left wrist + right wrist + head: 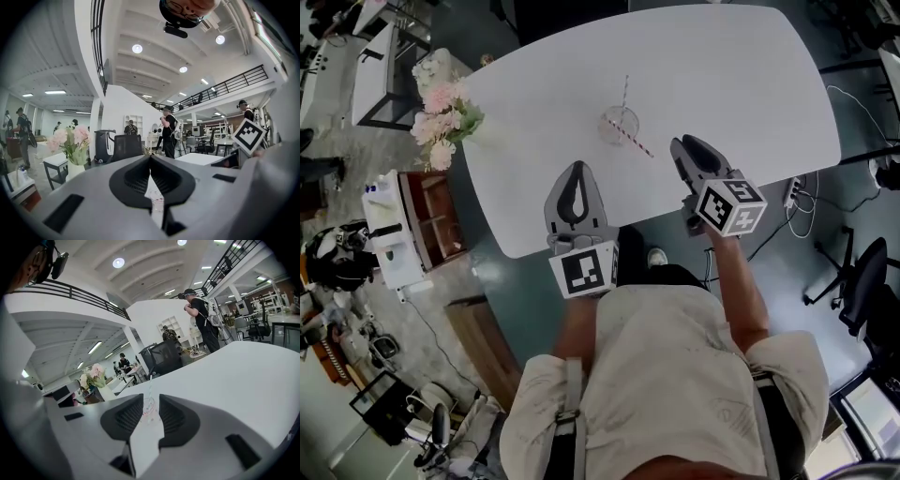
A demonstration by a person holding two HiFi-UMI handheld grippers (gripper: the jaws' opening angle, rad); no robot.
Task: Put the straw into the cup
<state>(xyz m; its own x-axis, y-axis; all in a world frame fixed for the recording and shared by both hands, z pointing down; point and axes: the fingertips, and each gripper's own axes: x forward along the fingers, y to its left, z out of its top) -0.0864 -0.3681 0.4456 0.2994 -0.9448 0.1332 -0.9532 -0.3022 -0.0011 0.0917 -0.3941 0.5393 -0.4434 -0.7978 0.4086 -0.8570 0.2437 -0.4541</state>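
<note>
Plainly, the right gripper (688, 146) stands spread wide, with nothing between its pads; the left gripper (576, 171) has its tips pressed together and is just as empty; both are at the six o'clock edge of the white table (741, 84); the clear cup (620, 126) sits on that table, at about eleven o'clock from the right gripper and one o'clock from the left, apart from both; the striped straw (625, 94) stands in the cup, its top toward twelve o'clock.
</note>
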